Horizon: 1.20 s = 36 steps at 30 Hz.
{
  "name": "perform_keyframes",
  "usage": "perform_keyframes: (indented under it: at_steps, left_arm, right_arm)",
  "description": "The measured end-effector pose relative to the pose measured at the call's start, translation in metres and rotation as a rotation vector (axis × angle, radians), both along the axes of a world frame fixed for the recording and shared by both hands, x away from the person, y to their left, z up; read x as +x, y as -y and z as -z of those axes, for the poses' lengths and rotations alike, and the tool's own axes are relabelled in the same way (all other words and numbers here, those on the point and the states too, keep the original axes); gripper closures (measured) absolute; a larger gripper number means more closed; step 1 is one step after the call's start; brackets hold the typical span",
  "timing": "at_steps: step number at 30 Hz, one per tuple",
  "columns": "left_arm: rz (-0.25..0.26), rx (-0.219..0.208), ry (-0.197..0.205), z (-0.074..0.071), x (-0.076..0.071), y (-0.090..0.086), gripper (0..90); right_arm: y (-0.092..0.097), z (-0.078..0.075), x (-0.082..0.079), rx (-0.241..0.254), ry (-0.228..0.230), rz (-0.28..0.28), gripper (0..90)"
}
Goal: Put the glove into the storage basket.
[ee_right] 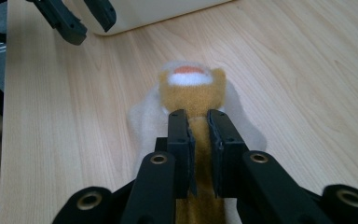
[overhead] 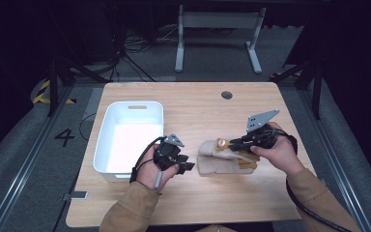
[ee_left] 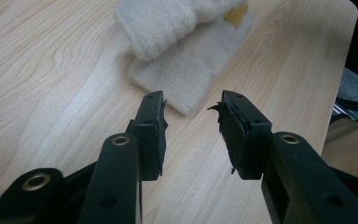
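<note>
Sleeved forearms enter at the near table point(overhead: 183, 203) edge. Just beyond them, the left gripper point(overhead: 187, 163) rests with its jaws apart and nothing between them, aimed at the cream sock point(ee_left: 186, 70) close ahead. To its right, the right gripper point(ee_right: 199, 122) clamps a tan strip of the sock point(ee_right: 193, 91), which lies flat on the wood. Farther left stands a white bin point(overhead: 107, 126).

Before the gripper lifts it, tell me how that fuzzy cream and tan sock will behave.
The fuzzy cream and tan sock probably droops: it already lies folded and rumpled. It looks light, plush fabric. The right gripper, pinching the tan part, should hold without slipping.
</note>
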<state>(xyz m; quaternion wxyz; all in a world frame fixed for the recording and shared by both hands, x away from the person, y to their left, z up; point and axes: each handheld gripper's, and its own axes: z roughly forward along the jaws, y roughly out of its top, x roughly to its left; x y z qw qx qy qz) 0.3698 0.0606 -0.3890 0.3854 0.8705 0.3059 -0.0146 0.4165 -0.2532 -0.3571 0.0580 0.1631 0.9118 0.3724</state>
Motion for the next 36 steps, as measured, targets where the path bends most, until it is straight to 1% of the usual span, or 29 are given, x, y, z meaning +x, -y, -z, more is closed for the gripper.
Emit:
perform_keyframes:
  at_steps: [5,7,10,14,16,19,20,22,23,26,28,29,31,33,36]
  left_arm:
    - [0.0,0.002,-0.002,0.001,0.0,0.001,61.5]
    - [0.0,0.006,-0.006,0.001,0.0,0.002,61.4]
    - [0.002,0.006,-0.006,0.002,0.0,0.003,61.3]
    - [0.006,0.012,-0.013,0.003,0.0,0.004,61.0]
    - [0.008,0.015,-0.014,0.004,0.0,0.005,60.9]
    - [0.011,0.017,-0.018,0.004,0.001,0.006,60.8]
    - [0.011,0.017,-0.018,0.004,0.001,0.006,60.7]
    - [0.017,0.022,-0.02,0.005,0.001,0.008,60.5]
    - [0.023,0.025,-0.019,0.006,0.002,0.011,60.2]
    - [0.039,0.033,-0.025,0.008,0.004,0.016,58.4]
    - [0.044,0.037,-0.025,0.009,0.004,0.02,55.6]
    - [0.042,0.04,-0.025,0.01,0.005,0.022,54.3]
    - [0.034,0.047,-0.027,0.01,0.006,0.025,53.6]
    - [0.042,0.059,-0.023,0.011,0.008,0.028,51.8]
    - [0.054,0.066,-0.02,0.012,0.009,0.03,48.7]
  right_arm:
    - [0.001,0.007,-0.001,-0.006,-0.012,-0.019,80.5]
    - [0.002,0.014,-0.001,-0.007,-0.03,-0.029,80.4]
    - [0.004,0.021,0.0,-0.017,-0.043,-0.037,80.2]
    - [0.007,0.03,0.001,-0.044,-0.056,-0.037,79.7]
    - [0.008,0.035,0.002,-0.057,-0.055,-0.042,79.4]
    - [0.009,0.043,0.002,-0.073,-0.069,-0.042,79.0]
    - [0.009,0.043,0.002,-0.073,-0.069,-0.042,79.0]
    - [0.009,0.048,0.001,-0.08,-0.073,-0.042,78.6]
    - [0.009,0.051,0.0,-0.091,-0.069,-0.042,77.9]
    - [0.009,0.055,-0.002,-0.083,-0.073,-0.027,74.4]
    - [0.01,0.058,-0.003,-0.091,-0.069,-0.019,70.3]
    - [0.01,0.059,-0.004,-0.089,-0.061,-0.011,68.1]
    - [0.011,0.059,-0.006,-0.081,-0.067,-0.001,65.7]
    - [0.012,0.059,-0.009,-0.074,-0.064,0.016,62.5]
    - [0.014,0.058,-0.013,-0.051,-0.055,0.048,58.2]
